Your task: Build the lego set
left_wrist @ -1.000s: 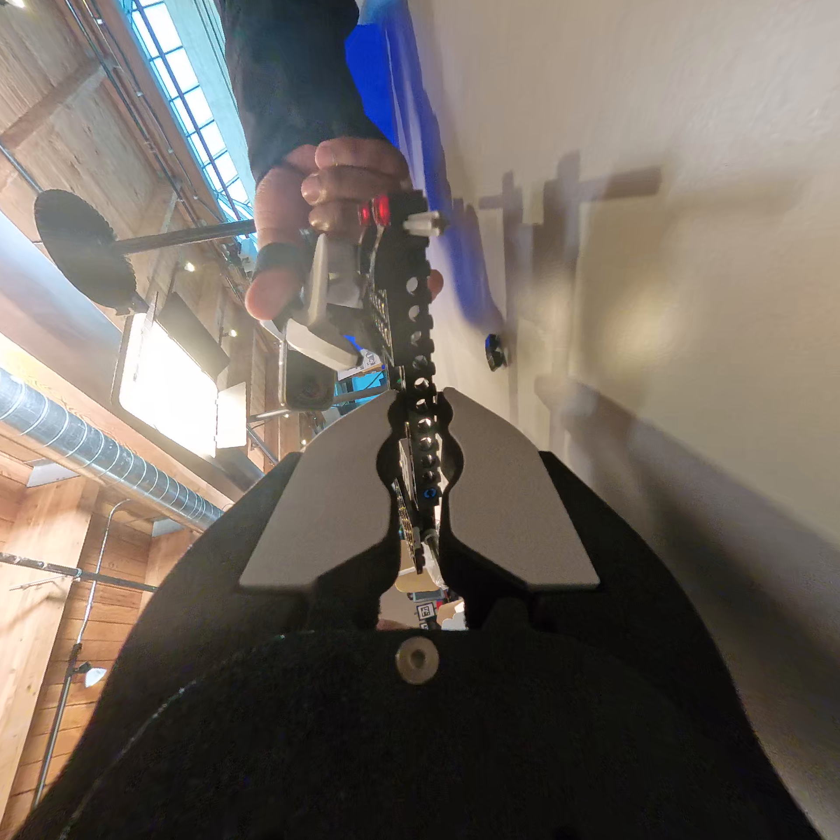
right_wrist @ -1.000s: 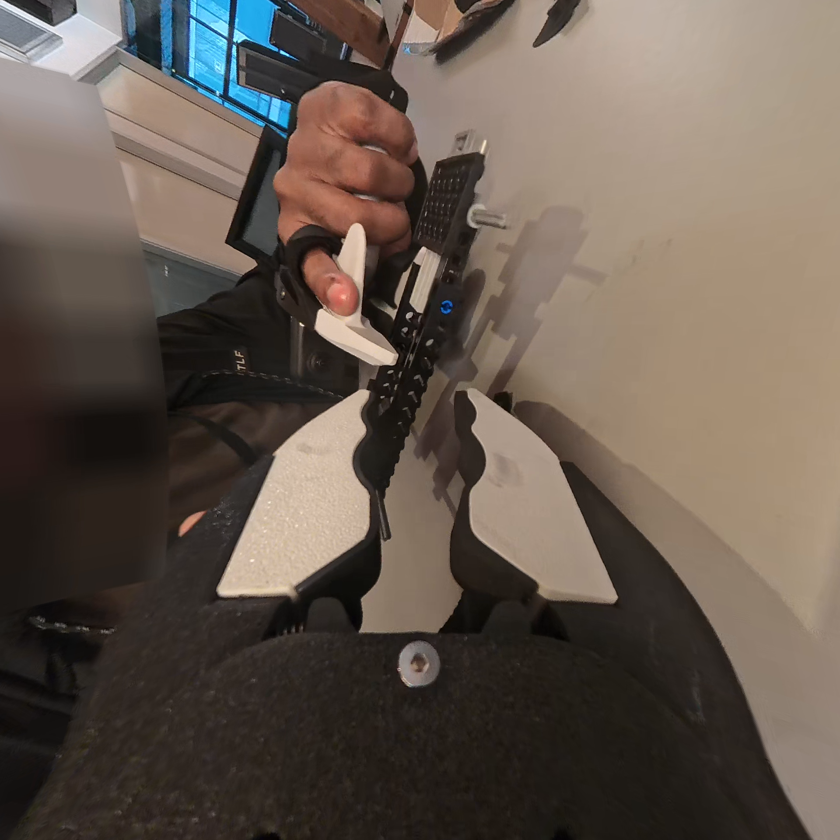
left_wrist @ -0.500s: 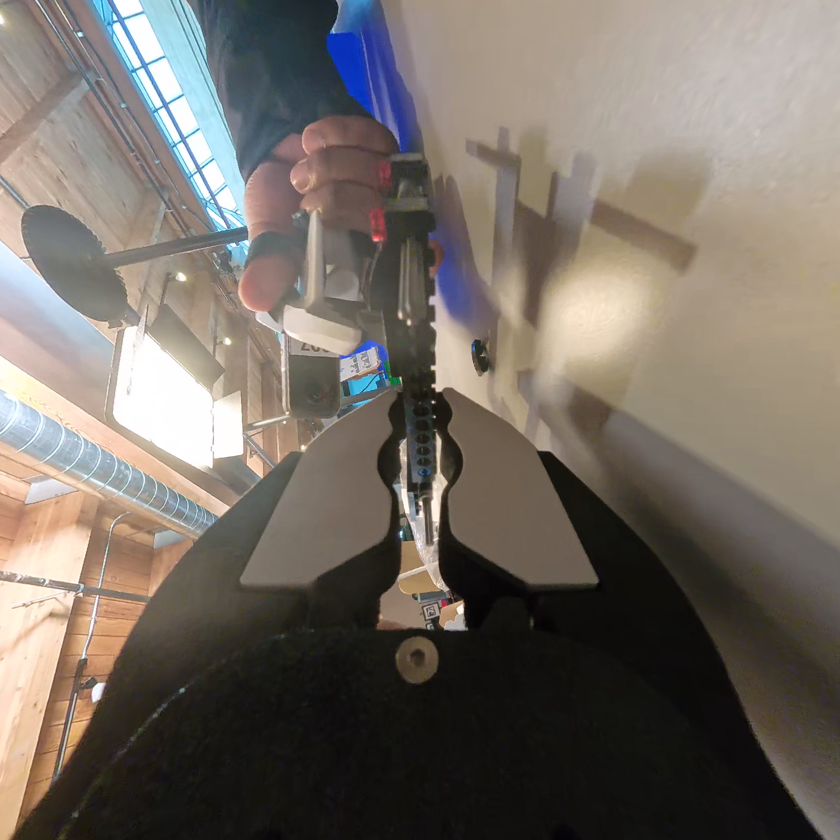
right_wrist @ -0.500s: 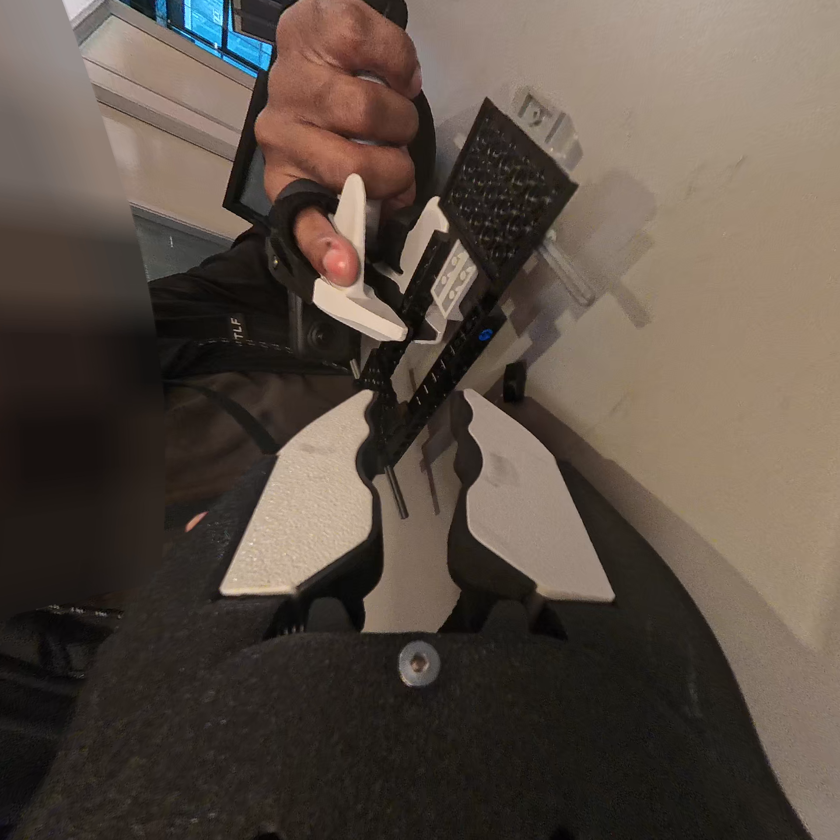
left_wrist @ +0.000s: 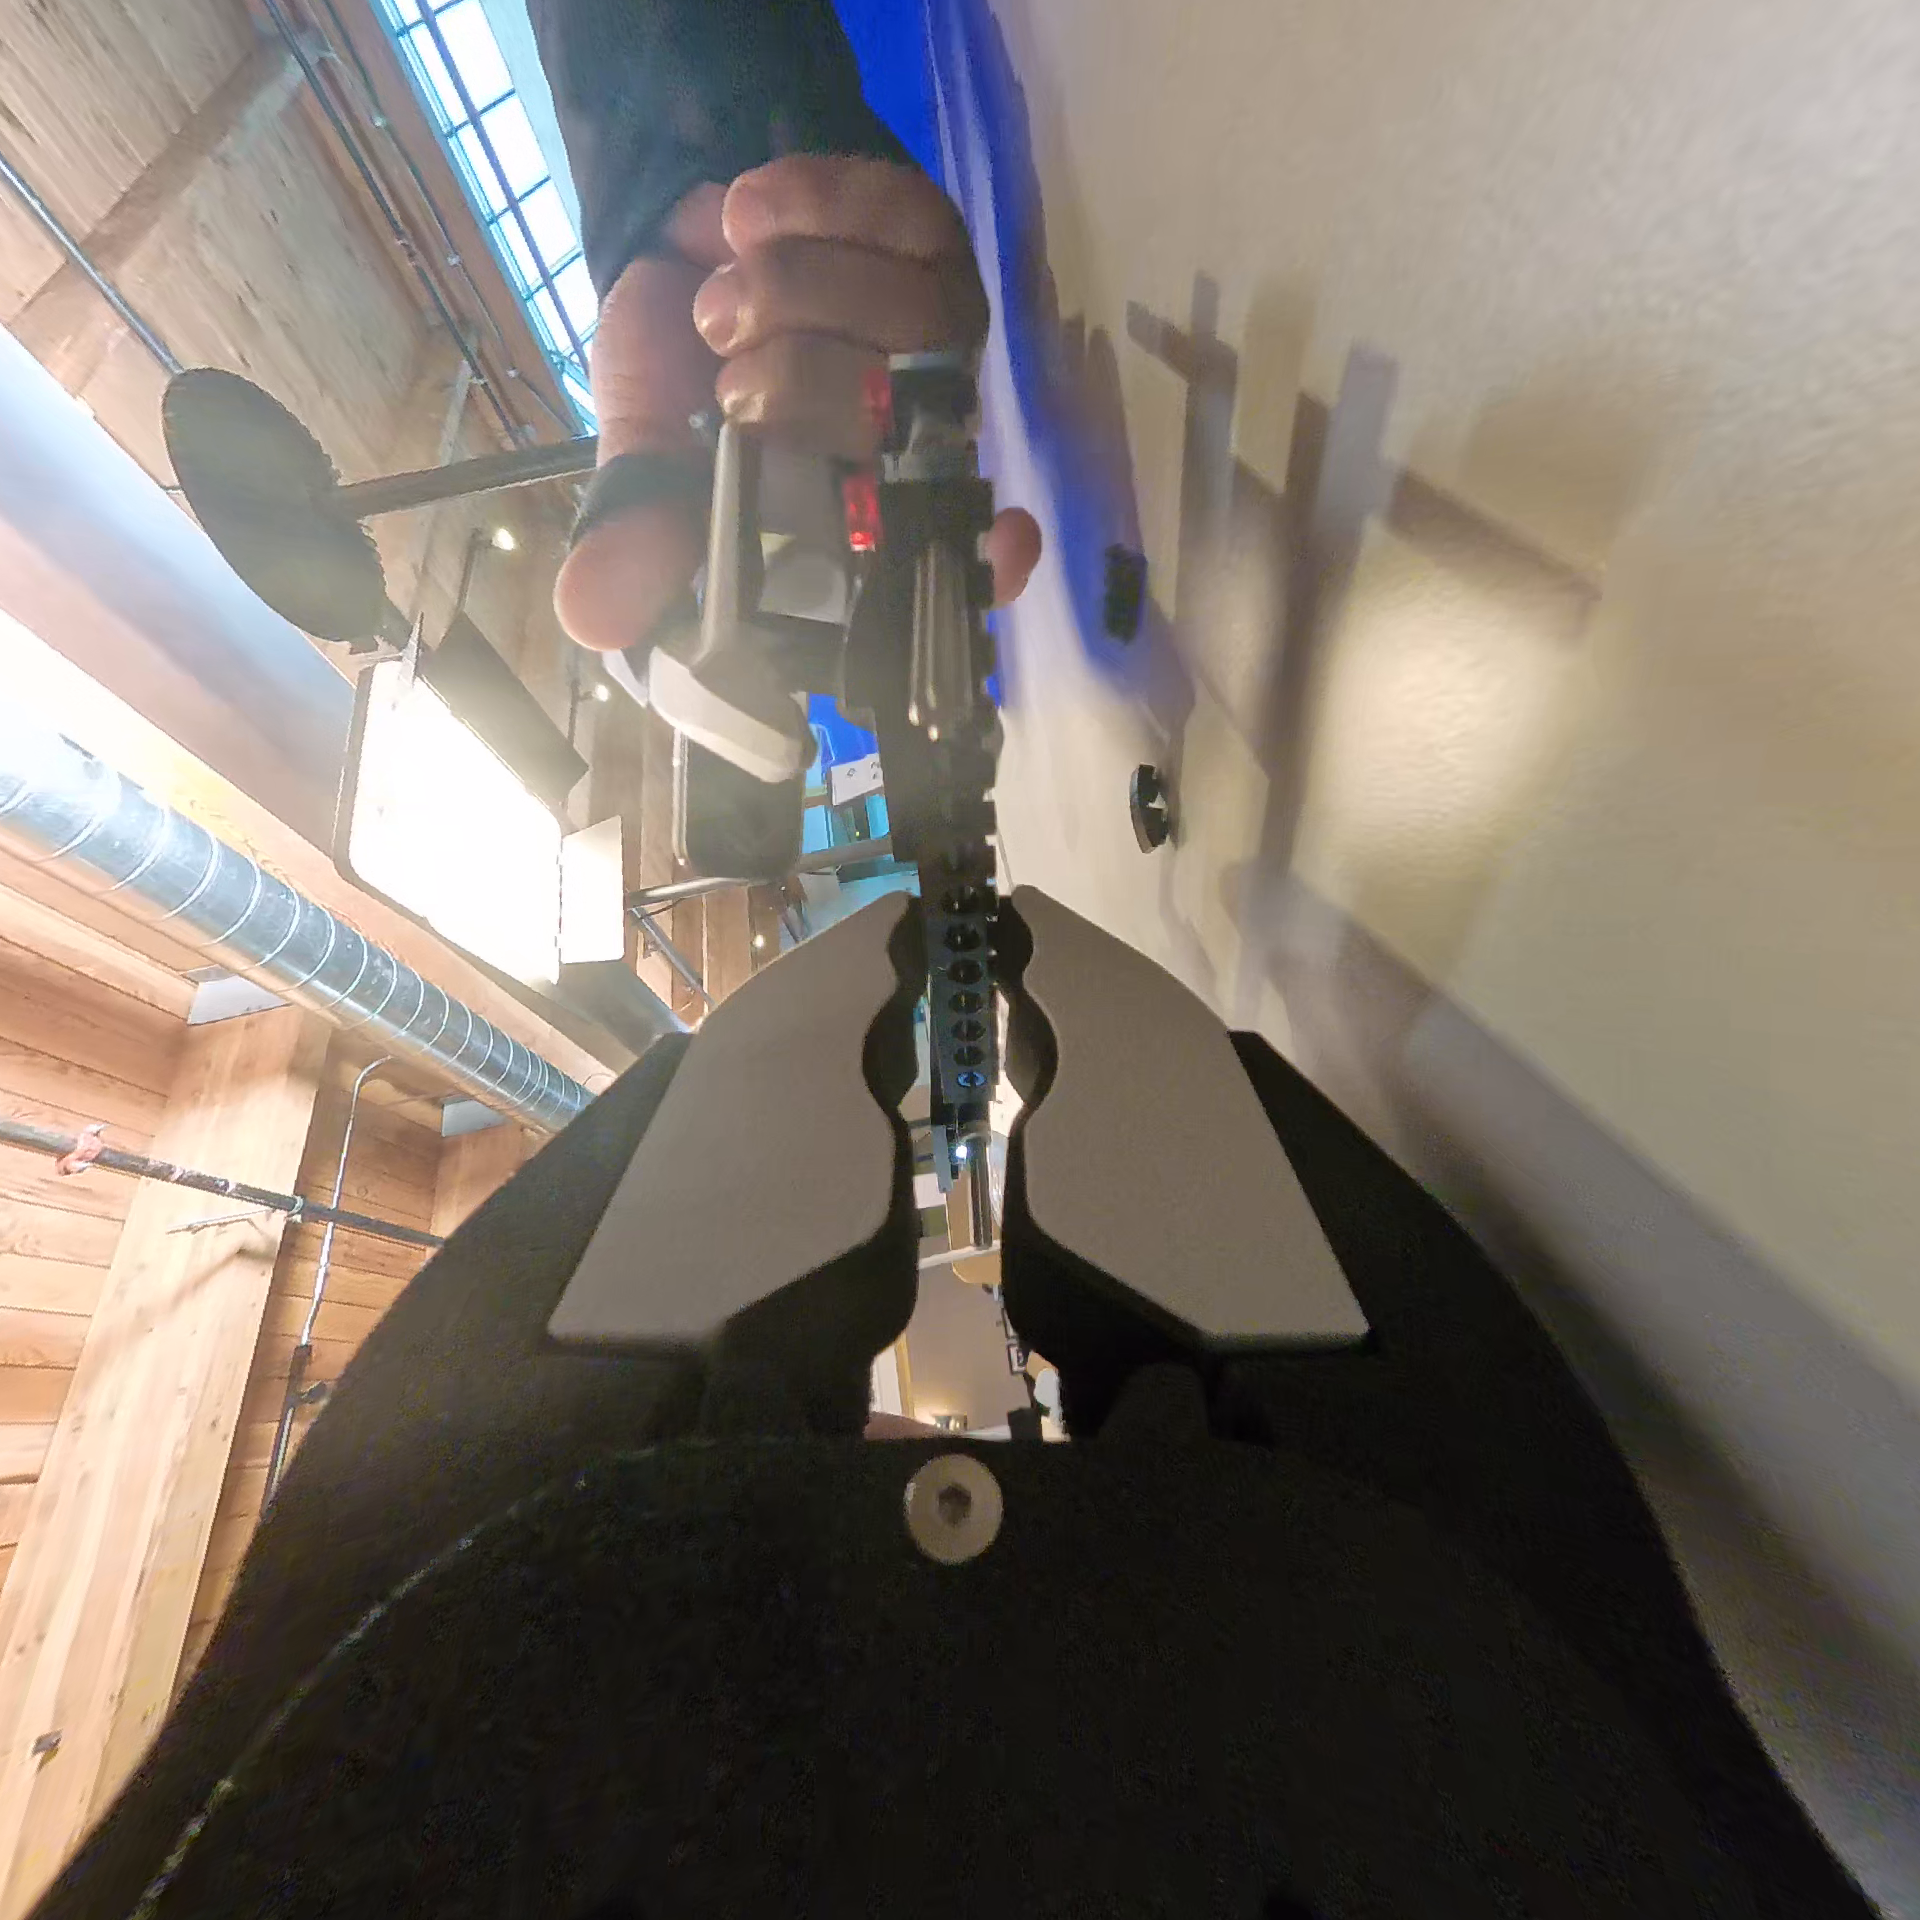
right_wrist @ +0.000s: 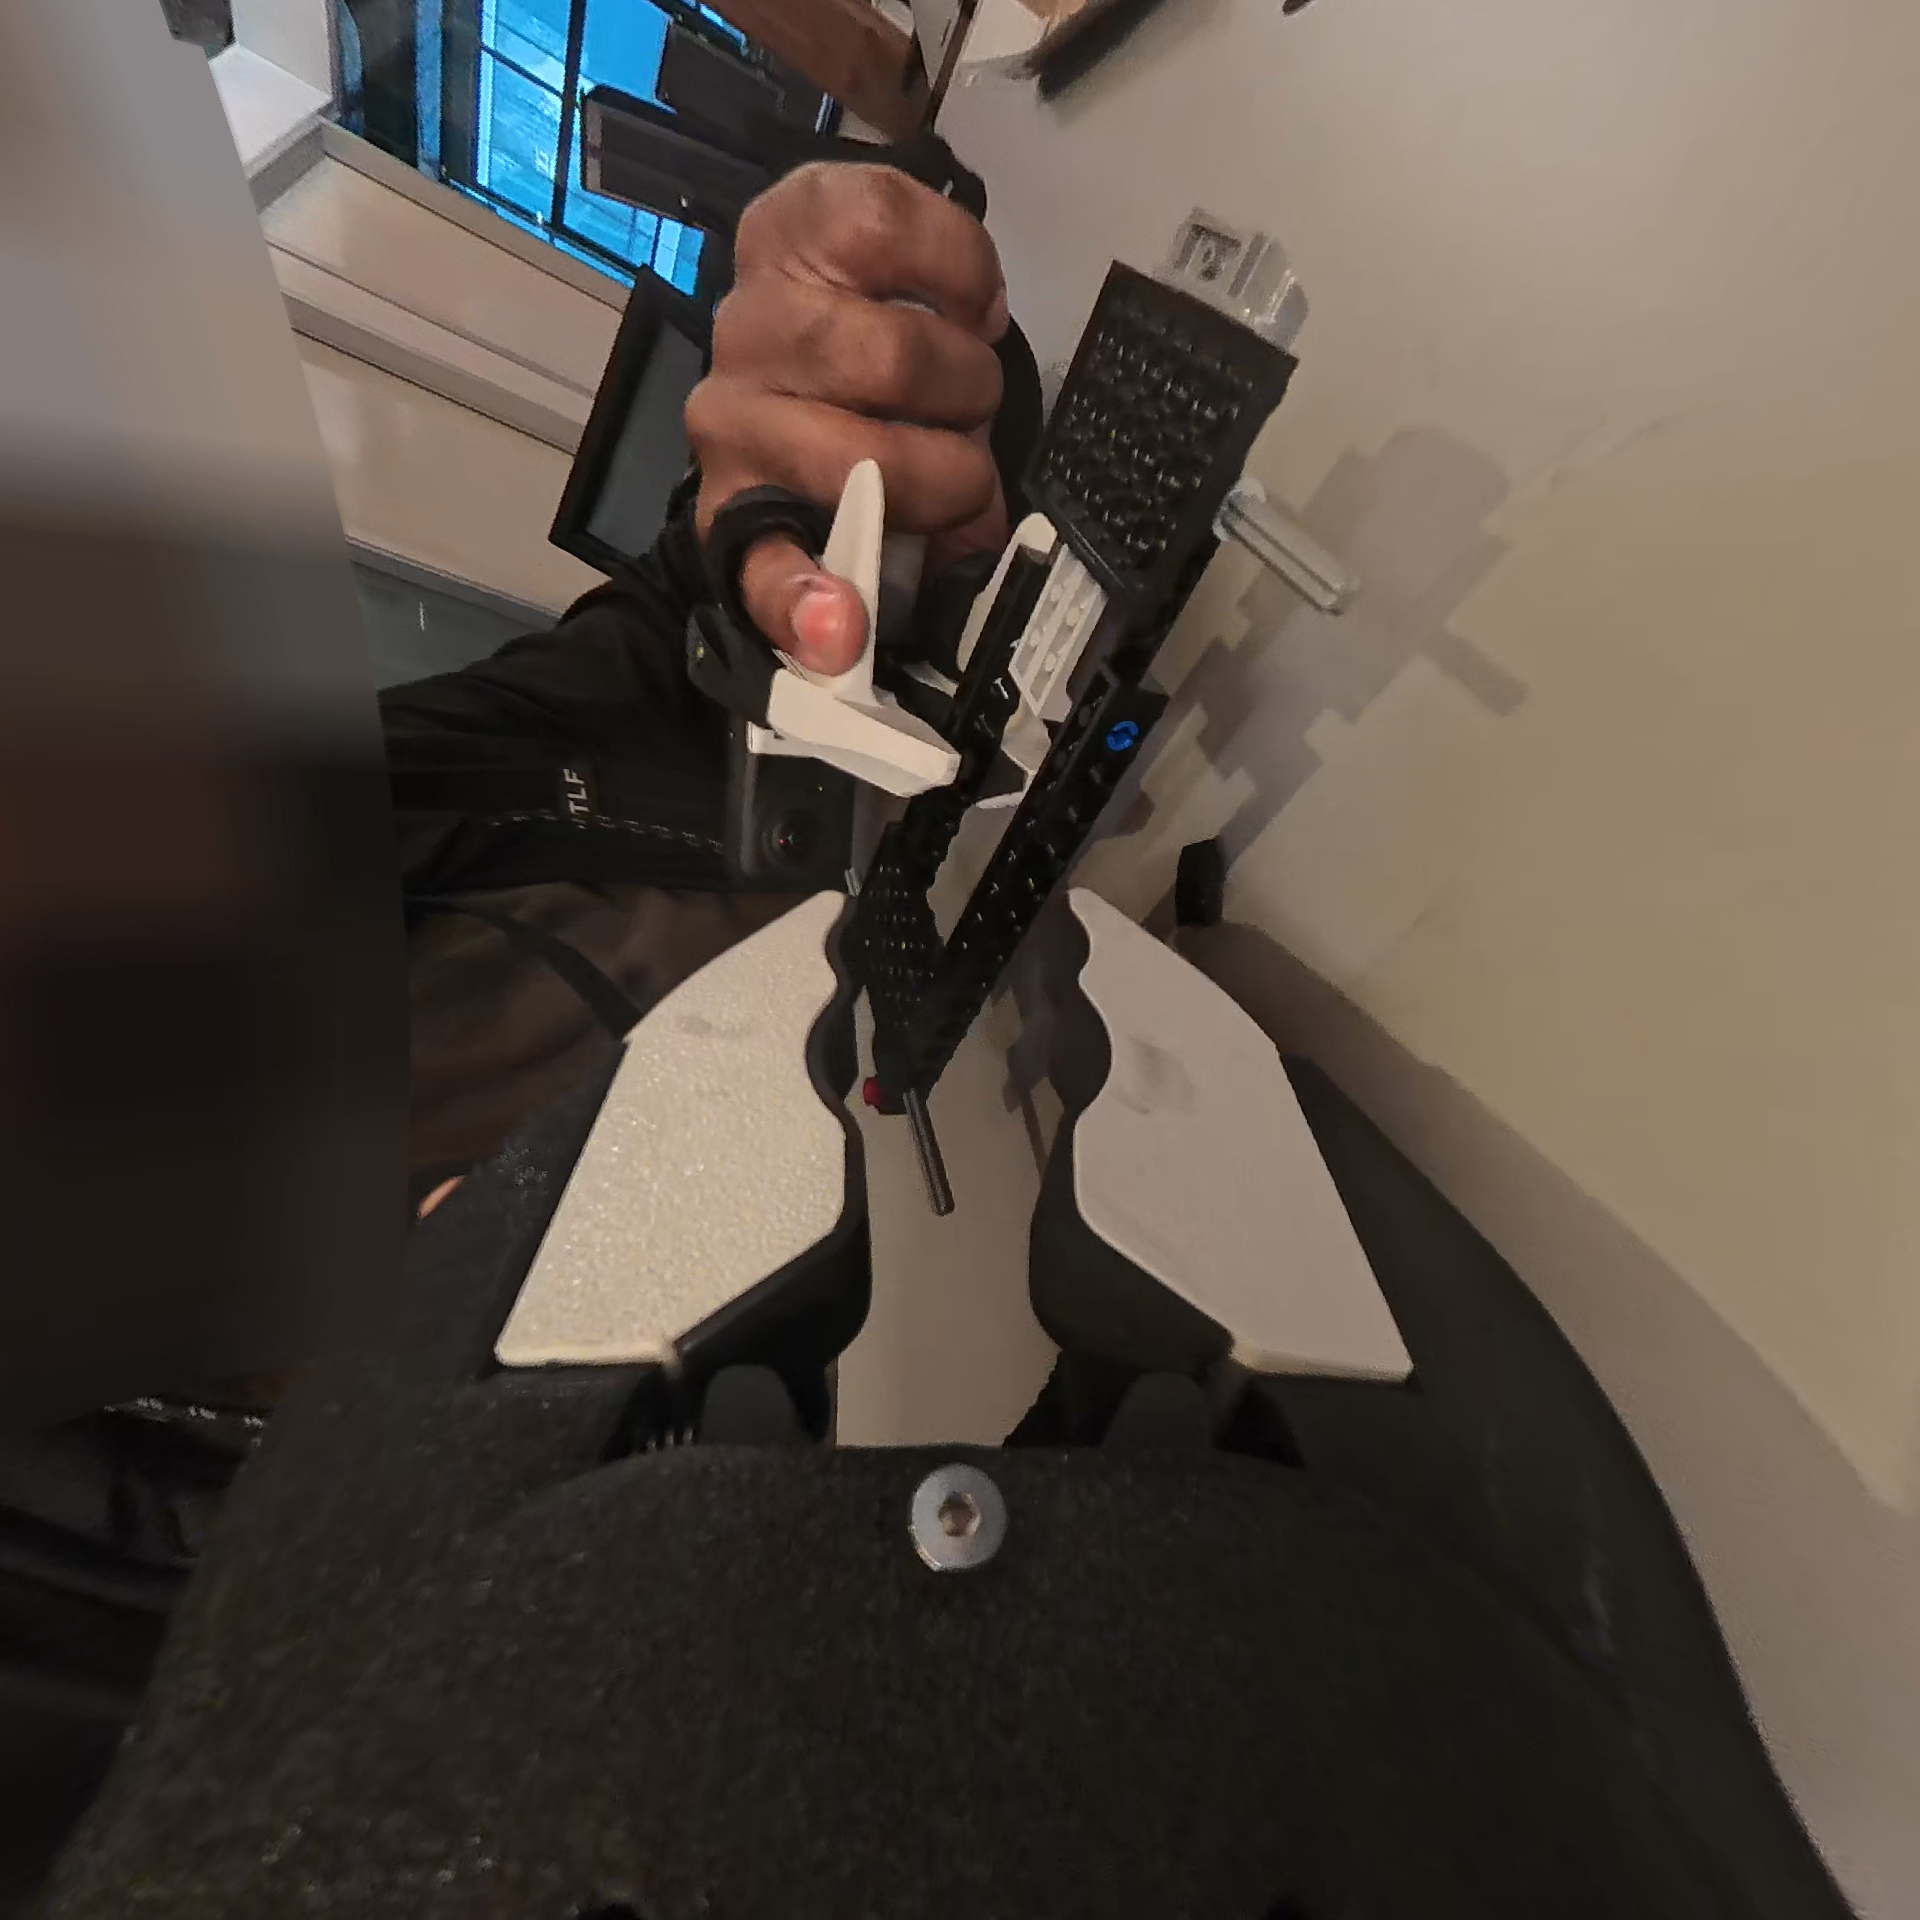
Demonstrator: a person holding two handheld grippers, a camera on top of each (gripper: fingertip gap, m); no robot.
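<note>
Clearly, the black perforated beam of a brick-built assembly is up in the air beside the pale table, and the left gripper has its fingers narrow and pressed on both sides of it. Its lower end, with a thin black pin, reaches between the fingers of the right gripper, which we see wider apart, with a gap at the right finger. A small black piece lies on the table near them.
</note>
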